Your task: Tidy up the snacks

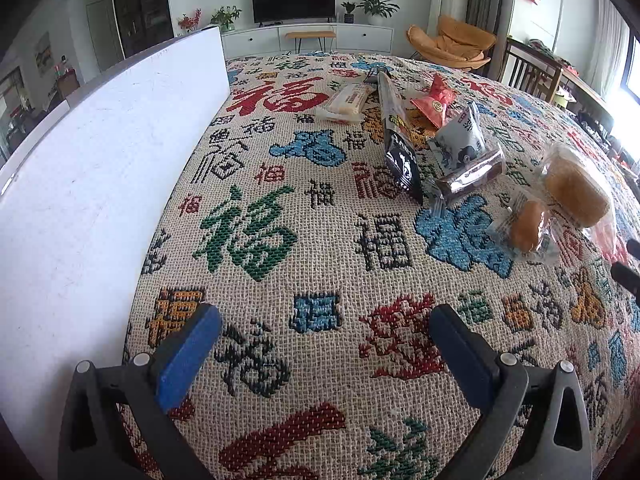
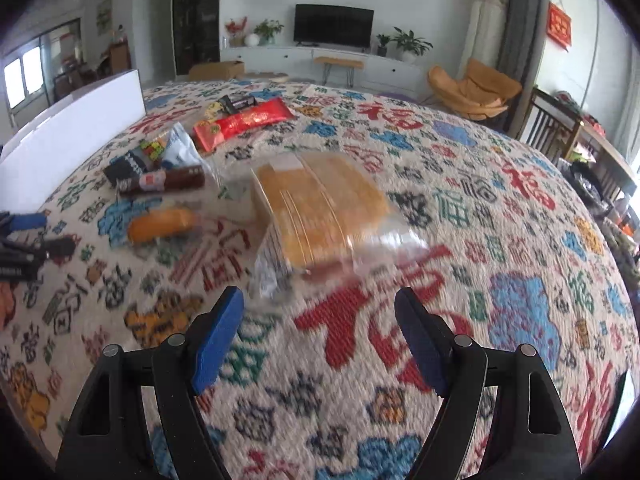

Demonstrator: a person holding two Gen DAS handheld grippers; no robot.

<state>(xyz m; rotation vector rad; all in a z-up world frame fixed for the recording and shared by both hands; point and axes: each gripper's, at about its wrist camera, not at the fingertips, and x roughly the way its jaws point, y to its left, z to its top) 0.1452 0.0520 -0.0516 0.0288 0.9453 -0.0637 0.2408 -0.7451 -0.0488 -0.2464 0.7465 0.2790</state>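
Several wrapped snacks lie on the patterned cloth. In the right wrist view a large clear bag of orange-brown cake (image 2: 320, 208) lies just ahead of my right gripper (image 2: 319, 312), which is open and empty. A small bun (image 2: 164, 224), a brown sausage stick (image 2: 168, 180), a black packet (image 2: 128, 168) and a red packet (image 2: 244, 122) lie left and beyond. My left gripper (image 1: 326, 328) is open and empty over bare cloth. In its view the buns (image 1: 578, 192) (image 1: 528, 226), a brown roll (image 1: 472, 176), black packet (image 1: 400, 152) and a white-blue packet (image 1: 460, 140) lie ahead to the right.
A white box (image 1: 100, 184) stands along the table's left side, also in the right wrist view (image 2: 76, 136). The left gripper shows at the left edge of the right wrist view (image 2: 24, 240). A cream wafer pack (image 1: 348, 100) and red pouch (image 1: 434, 98) lie farther back.
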